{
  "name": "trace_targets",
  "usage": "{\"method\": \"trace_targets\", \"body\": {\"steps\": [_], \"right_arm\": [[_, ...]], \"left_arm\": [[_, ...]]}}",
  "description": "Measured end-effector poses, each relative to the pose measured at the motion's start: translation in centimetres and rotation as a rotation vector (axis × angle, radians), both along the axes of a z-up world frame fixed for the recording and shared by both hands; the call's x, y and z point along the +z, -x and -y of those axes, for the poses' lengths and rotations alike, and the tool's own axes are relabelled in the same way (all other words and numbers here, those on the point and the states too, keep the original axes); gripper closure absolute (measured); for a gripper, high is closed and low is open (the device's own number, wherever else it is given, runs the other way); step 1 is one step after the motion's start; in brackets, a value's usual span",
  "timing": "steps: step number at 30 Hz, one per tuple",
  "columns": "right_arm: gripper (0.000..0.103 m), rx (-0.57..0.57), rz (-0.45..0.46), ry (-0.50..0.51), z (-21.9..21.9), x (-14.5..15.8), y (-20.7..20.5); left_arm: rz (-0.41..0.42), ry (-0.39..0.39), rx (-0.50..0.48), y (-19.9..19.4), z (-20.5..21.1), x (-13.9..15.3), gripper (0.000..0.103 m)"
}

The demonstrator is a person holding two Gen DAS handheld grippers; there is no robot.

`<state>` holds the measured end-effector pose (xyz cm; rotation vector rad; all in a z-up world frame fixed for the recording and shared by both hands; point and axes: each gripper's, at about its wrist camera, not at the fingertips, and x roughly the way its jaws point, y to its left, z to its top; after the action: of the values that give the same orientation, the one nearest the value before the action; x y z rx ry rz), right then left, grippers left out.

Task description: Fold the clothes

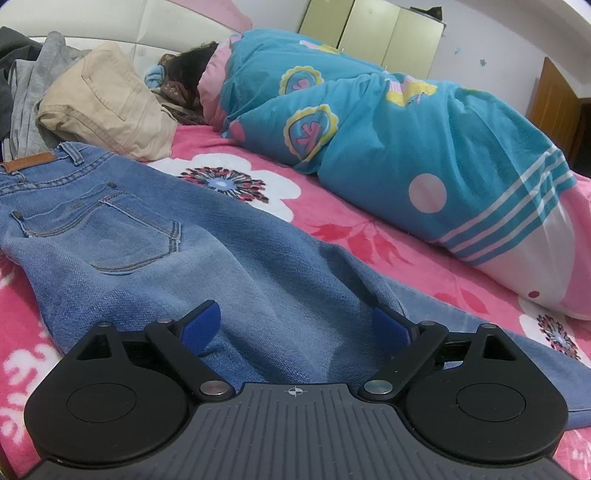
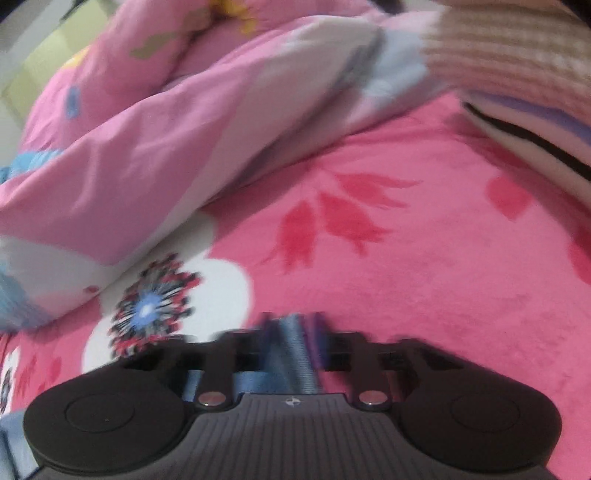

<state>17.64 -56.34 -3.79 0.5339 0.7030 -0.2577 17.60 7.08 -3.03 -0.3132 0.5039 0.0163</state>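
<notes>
Blue jeans (image 1: 155, 236) lie spread flat on the pink floral blanket (image 1: 369, 236), waistband with brown leather patch toward 10 o'clock in the left wrist view, back pocket facing up, legs running down toward 5 o'clock under the left gripper (image 1: 295, 328). Left gripper's jaws are spread wide, blue pads (image 1: 205, 325) resting on or just over the denim with nothing pinched between them.

In the right wrist view, blurred, the right gripper (image 2: 293, 332) has its fingers nearly pressed together, pinching a strip of blue denim (image 2: 291, 354) that runs back between them toward the camera; more blue cloth shows at 8 o'clock, lower left edge.

Left wrist view, outward: folded beige trousers (image 1: 107, 99) at 10 o'clock just beyond the waistband, grey garment (image 1: 29, 85) beside them further left. Teal and pink quilt (image 1: 388, 122) bundled from 12 to 3 o'clock, dark hair (image 1: 188, 66) showing at its top end. Yellow-green wardrobe (image 1: 373, 29) behind at 1 o'clock.

Right wrist view: pink quilt (image 2: 166, 122) at 10 o'clock, striped cloth (image 2: 517, 74) at 2 o'clock.
</notes>
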Motion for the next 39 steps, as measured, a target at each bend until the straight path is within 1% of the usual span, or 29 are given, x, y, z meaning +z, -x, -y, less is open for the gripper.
{"method": "trace_targets", "body": {"steps": [2, 5, 6, 8, 9, 10, 11, 13, 14, 15, 16, 18, 21, 23, 24, 26, 28, 29, 30, 31, 32, 33, 35, 37, 39], "right_arm": [[0.091, 0.012, 0.036, 0.072, -0.8, 0.3, -0.1], [0.091, -0.001, 0.090, 0.132, -1.4, 0.5, -0.4], [0.091, 0.000, 0.096, 0.156, -1.6, 0.4, -0.8], [0.090, -0.011, 0.068, 0.190, -1.8, -0.3, -2.0], [0.079, -0.029, 0.052, 0.184, -1.6, -0.6, -2.4], [0.070, -0.074, 0.052, 0.159, -1.0, -0.7, -2.4], [0.064, -0.133, 0.065, 0.130, -0.4, -0.7, -2.1], [0.063, -0.236, 0.097, 0.092, 0.7, -0.1, -0.8], [0.063, -0.244, 0.126, 0.063, 0.9, 0.3, 0.0], [0.063, -0.221, 0.164, 0.025, 0.9, 0.8, 0.7], [0.063, -0.167, 0.195, -0.003, 0.4, 1.3, 1.3], [0.064, -0.006, 0.235, -0.036, -1.6, 2.4, 1.7], [0.064, 0.295, 0.202, -0.039, -6.3, 2.8, 0.7], [0.064, 0.429, 0.135, 0.037, -9.4, 2.2, 0.0], [0.064, 0.467, 0.102, 0.068, -10.3, 1.7, -0.2], [0.065, 0.438, 0.057, 0.095, -9.8, 0.9, 0.3], [0.066, 0.345, 0.057, 0.098, -7.4, 0.6, 2.3], [0.066, 0.269, 0.051, 0.104, -5.6, 0.6, 3.7], [0.079, 0.175, 0.035, 0.115, -3.6, 0.7, 5.4], [0.084, 0.103, 0.023, 0.101, -2.1, 0.8, 7.1], [0.071, 0.017, -0.010, 0.103, -1.0, 1.0, 8.8], [0.071, -0.057, -0.043, 0.132, -0.4, 1.4, 10.5], [0.069, -0.153, -0.078, 0.195, 0.1, 2.4, 13.8], [0.065, -0.170, -0.060, 0.200, -1.0, 3.8, 16.3], [0.050, -0.151, -0.029, 0.194, -2.7, 5.1, 18.2]], "left_arm": [[0.000, 0.000, 0.000, 0.0, 0.0, 0.0, 0.012], [-0.001, 0.000, -0.001, 0.0, 0.0, 0.0, 0.012], [-0.001, 0.000, -0.001, 0.0, 0.0, 0.0, 0.012], [-0.001, 0.000, -0.002, 0.0, 0.0, 0.0, 0.011], [-0.002, 0.000, -0.002, 0.0, 0.0, 0.0, 0.011], [-0.002, 0.002, -0.003, 0.0, -0.1, 0.0, 0.011], [-0.002, 0.004, -0.003, 0.0, -0.1, 0.0, 0.011], [-0.002, 0.009, -0.005, 0.0, -0.2, 0.0, 0.011], [-0.002, 0.011, -0.005, 0.0, -0.3, 0.0, 0.011], [-0.003, 0.012, -0.005, 0.0, -0.3, 0.0, 0.011], [-0.003, 0.010, -0.005, 0.0, -0.2, 0.0, 0.011], [-0.003, 0.005, -0.003, -0.1, -0.1, 0.0, 0.011], [-0.003, 0.003, -0.002, -0.1, 0.0, 0.0, 0.011], [-0.004, 0.002, 0.000, -0.1, 0.0, 0.0, 0.011], [-0.005, 0.000, 0.002, -0.2, 0.0, 0.0, 0.011], [-0.006, -0.002, 0.005, -0.2, 0.1, 0.0, 0.011], [-0.006, -0.003, 0.006, -0.2, 0.1, -0.1, 0.011], [-0.006, -0.002, 0.006, -0.2, 0.1, -0.1, 0.011], [-0.006, 0.000, 0.005, -0.2, 0.0, -0.1, 0.011], [-0.007, 0.002, 0.004, -0.2, 0.0, -0.1, 0.011], [-0.008, 0.004, 0.004, -0.2, 0.0, -0.1, 0.011], [-0.008, 0.004, 0.004, -0.2, 0.0, -0.1, 0.011], [-0.009, 0.002, 0.004, -0.2, 0.0, -0.1, 0.011], [-0.010, -0.001, 0.005, -0.2, 0.0, -0.1, 0.011], [-0.011, -0.003, 0.005, -0.1, 0.0, -0.1, 0.011]]}}
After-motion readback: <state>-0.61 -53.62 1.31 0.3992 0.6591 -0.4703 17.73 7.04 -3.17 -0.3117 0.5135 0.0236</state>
